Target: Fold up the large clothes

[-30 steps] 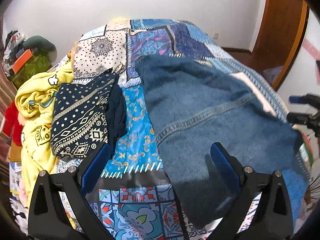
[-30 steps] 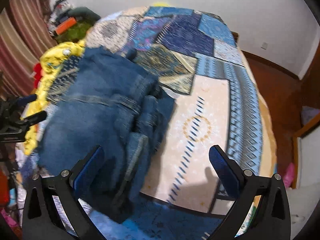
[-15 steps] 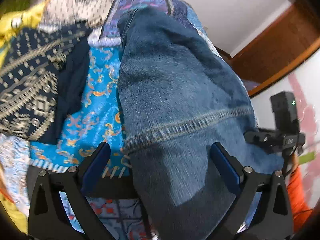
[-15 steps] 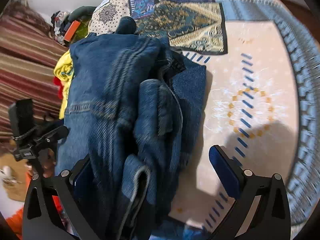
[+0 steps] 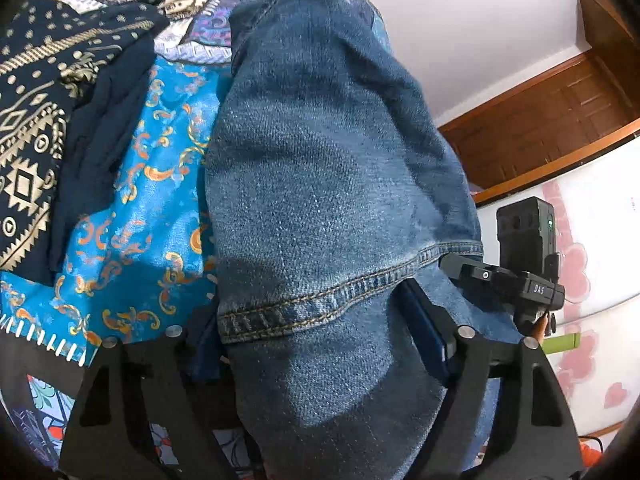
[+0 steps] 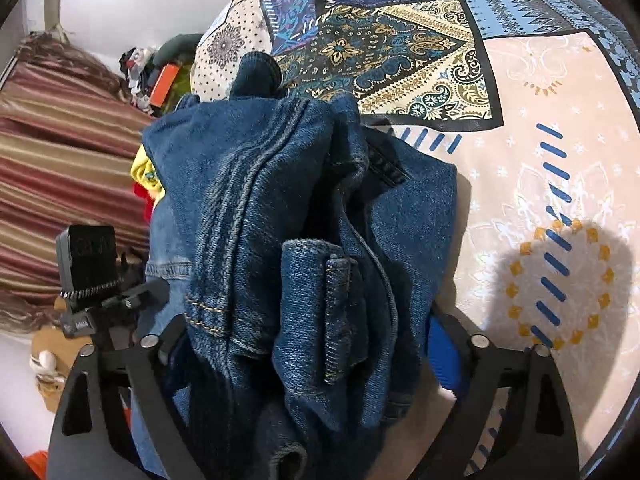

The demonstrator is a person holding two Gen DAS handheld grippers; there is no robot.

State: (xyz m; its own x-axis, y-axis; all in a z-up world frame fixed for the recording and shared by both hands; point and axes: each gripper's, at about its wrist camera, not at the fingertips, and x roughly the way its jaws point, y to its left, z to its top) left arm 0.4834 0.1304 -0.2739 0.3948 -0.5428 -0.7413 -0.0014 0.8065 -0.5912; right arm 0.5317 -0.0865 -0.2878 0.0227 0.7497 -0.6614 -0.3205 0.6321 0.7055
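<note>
A blue denim garment (image 5: 328, 168) lies on the patchwork bedspread (image 5: 132, 200). In the left wrist view its stitched hem runs across my left gripper (image 5: 314, 320). The jaws are closing with the denim between them, and the pads are not clearly pressing on it. In the right wrist view the same denim (image 6: 280, 184) is bunched in thick folds, with a flap in front, between the jaws of my right gripper (image 6: 304, 340). They are closing too; only the right blue pad (image 6: 444, 356) shows, the left one is hidden by cloth.
A navy garment with a gold pattern (image 5: 32, 120) lies left of the denim. Yellow cloth (image 6: 146, 172) peeks out behind it. A striped curtain (image 6: 60, 140) hangs beside the bed, and a wooden door (image 5: 540, 120) stands past the bed's edge. Bare bedspread (image 6: 540, 160) lies right of the denim.
Both grippers have sunk and tipped down onto the denim's near edge, which now fills both views. Both pairs of jaws have narrowed around the cloth.
</note>
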